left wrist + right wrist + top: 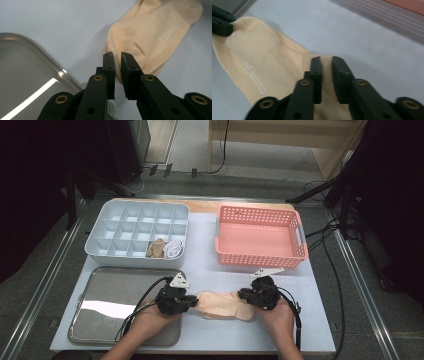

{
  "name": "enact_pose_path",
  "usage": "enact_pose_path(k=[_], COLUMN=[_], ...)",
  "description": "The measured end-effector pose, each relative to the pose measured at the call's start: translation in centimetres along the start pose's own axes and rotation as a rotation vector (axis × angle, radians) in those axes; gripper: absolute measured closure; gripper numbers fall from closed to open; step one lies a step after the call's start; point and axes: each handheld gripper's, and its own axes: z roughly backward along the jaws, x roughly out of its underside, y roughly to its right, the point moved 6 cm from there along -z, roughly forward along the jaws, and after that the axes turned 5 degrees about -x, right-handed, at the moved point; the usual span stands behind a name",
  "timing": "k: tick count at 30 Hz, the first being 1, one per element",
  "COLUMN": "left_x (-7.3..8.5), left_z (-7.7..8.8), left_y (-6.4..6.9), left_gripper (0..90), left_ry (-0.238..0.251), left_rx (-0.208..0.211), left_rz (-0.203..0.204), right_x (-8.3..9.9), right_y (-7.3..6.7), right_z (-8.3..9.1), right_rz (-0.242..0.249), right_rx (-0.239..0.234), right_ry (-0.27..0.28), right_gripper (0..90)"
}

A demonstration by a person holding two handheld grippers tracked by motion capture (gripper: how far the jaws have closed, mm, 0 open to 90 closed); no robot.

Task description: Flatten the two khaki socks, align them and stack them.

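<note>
The left gripper [117, 58] reaches up from the bottom edge, its two black jaws set close with a narrow gap, their tips at the near edge of a pale peach fabric sock [152, 32] with small white lettering. The sock lies on a white tabletop [57, 22]. A shiny rounded-corner metal tray [22, 72] sits at left.

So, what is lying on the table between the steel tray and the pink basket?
In the high view, the beige sock lies on the white table between the steel tray and pink basket, with both grippers at its ends.
</note>
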Motion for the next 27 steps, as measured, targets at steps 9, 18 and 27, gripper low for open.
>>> enact_pose_path(k=[9,18,27], left_x=[0.0,-0.5,-1.2], left_z=[-0.2,0.2,-0.6], left_y=[0.1,-0.3,-1.0], left_gripper=[80.6,70.8,59.8], left_ry=[-0.009,0.019,0.04], left_rx=[0.016,0.011,0.005], left_rz=[-0.007,0.002,0.042], right_x=[-0.5,-0.3,0.0], right_y=[0.7,0.7,0.6], right_z=[1.1,1.1,1.0], right_rz=[-0.014,-0.023,-0.018], right_rx=[0.026,0.003,-0.008], right_ry=[0.029,0.031,0.046], right_gripper=[86.8,76.5,67.9])
